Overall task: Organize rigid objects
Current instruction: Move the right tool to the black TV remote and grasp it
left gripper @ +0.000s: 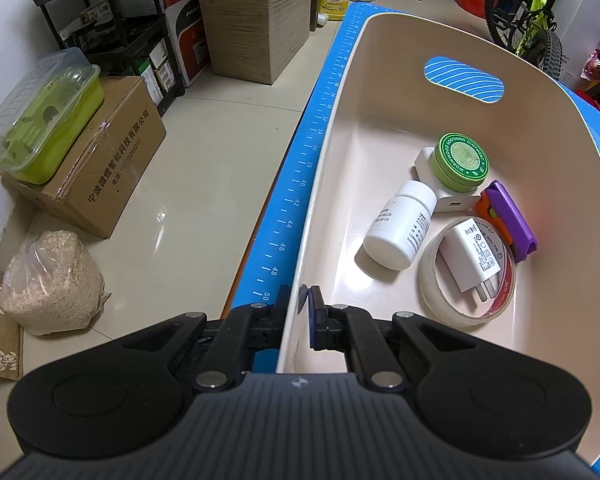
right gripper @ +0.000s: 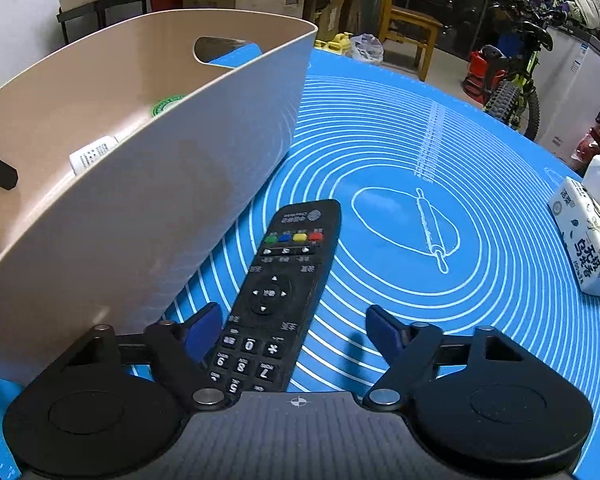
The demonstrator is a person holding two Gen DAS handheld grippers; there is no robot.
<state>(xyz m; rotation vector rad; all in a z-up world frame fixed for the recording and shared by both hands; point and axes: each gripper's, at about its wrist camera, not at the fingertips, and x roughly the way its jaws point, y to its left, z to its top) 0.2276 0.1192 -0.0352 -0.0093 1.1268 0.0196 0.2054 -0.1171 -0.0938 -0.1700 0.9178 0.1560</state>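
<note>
- Beige plastic wall of the bin [left gripper: 332, 184] pinched between the shut fingers of the left gripper [left gripper: 305, 308], one finger outside the rim, one inside; grip best kept firm and level to steady the bin for loading.
- Ahead and to the right of that gripper, on the bin floor: white pill bottle [left gripper: 400, 228] lying on its side, green ointment tin [left gripper: 460, 162] resting on a flat white device [left gripper: 452, 202], tape roll [left gripper: 466, 268] with a white charger plug [left gripper: 470, 256] lying inside its ring, purple-and-orange tool [left gripper: 508, 220] by the right wall.
- Open floor just ahead of the left fingers, judged the best landing spot for a long item.
- Flat white device mostly covered by the tin; nature unclear. Bottle print too small to read.
- Seen from the right wrist: right gripper [right gripper: 292, 332] spread wide, holding nothing, straddling the near end of the black remote control [right gripper: 276, 300] on the blue mat [right gripper: 440, 140].
- Left pad close beside the remote's edge, right pad well apart; better centred before closing, across the narrow width, to avoid a skewed pinch.
- Remote just right of the bin's outer wall; lift needed to clear the rim.
- Near end of the remote hidden under the gripper body; contact of the left pad not resolvable.
- Tissue pack [right gripper: 588, 236] far right, partly cut off.
</note>
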